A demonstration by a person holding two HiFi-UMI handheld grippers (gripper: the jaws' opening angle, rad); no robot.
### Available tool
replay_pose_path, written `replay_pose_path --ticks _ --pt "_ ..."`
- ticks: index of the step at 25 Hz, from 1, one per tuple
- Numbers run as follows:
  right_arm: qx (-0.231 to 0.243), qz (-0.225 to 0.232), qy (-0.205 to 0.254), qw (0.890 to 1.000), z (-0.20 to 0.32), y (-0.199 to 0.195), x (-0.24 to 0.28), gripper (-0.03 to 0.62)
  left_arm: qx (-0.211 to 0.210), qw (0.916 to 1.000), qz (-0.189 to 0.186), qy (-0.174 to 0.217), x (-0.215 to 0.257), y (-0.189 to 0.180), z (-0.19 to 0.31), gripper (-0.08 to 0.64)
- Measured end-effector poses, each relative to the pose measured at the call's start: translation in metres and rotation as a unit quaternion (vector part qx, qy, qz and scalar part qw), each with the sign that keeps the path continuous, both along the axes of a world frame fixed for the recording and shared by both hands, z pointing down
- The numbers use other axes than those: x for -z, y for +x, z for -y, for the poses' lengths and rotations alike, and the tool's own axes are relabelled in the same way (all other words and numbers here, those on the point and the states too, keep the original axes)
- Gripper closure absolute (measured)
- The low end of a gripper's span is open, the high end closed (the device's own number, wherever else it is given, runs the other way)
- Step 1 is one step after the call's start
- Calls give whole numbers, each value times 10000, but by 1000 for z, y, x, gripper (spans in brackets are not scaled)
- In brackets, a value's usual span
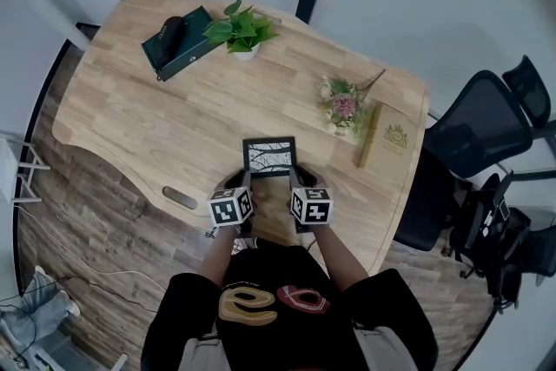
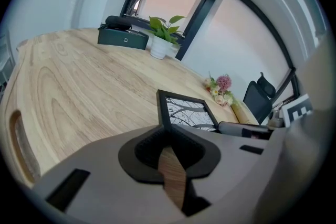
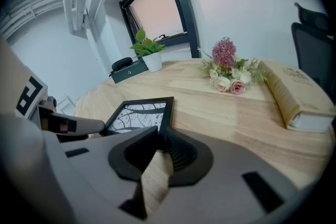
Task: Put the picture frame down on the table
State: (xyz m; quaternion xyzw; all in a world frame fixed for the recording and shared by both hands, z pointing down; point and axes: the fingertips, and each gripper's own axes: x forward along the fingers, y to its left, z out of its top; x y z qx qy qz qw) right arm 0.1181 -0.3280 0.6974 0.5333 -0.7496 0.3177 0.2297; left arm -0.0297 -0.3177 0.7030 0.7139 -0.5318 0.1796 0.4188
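A black picture frame [image 1: 269,157] with a black-and-white branch print sits low over the front of the wooden table [image 1: 130,117], its face turned up. My left gripper [image 1: 246,187] is shut on the frame's left edge and my right gripper [image 1: 295,185] on its right edge. The left gripper view shows the frame [image 2: 189,113] running out from between that gripper's [image 2: 165,134] dark pads. From the right gripper view, the frame [image 3: 136,115] likewise leaves the right gripper [image 3: 161,136]. Whether the frame rests on the table I cannot tell.
At the back left lie a dark green box [image 1: 178,41] and a potted plant [image 1: 241,32]. A small flower bunch [image 1: 343,104] and a tan book [image 1: 385,135] are at the right. A black office chair [image 1: 473,135] stands beyond the right edge.
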Motion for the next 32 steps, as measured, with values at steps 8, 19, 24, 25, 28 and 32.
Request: replay_pose_path --ticks 8,19,24,25,28,32 --pt "84 229 -144 9996 -5 -1 -1 510 197 9998 -52 -42 0 -1 -1 503" --pt "-81 507 -3 9987 -12 3 18 463 101 9990 -87 416 27 -2 -3 465" --pt "-108 596 200 9980 -25 -1 37 463 32 9975 -190 673 47 -4 -14 459" --pt "-121 599 258 9978 -27 -2 41 463 5 9970 -223 741 52 -4 -16 459" --pt "-152 642 404 9970 -34 -5 52 462 -68 9953 -309 910 66 -5 -22 459" --pt "-69 678 632 9957 -42 -16 71 463 -146 9932 -325 1112 83 -9 -30 459"
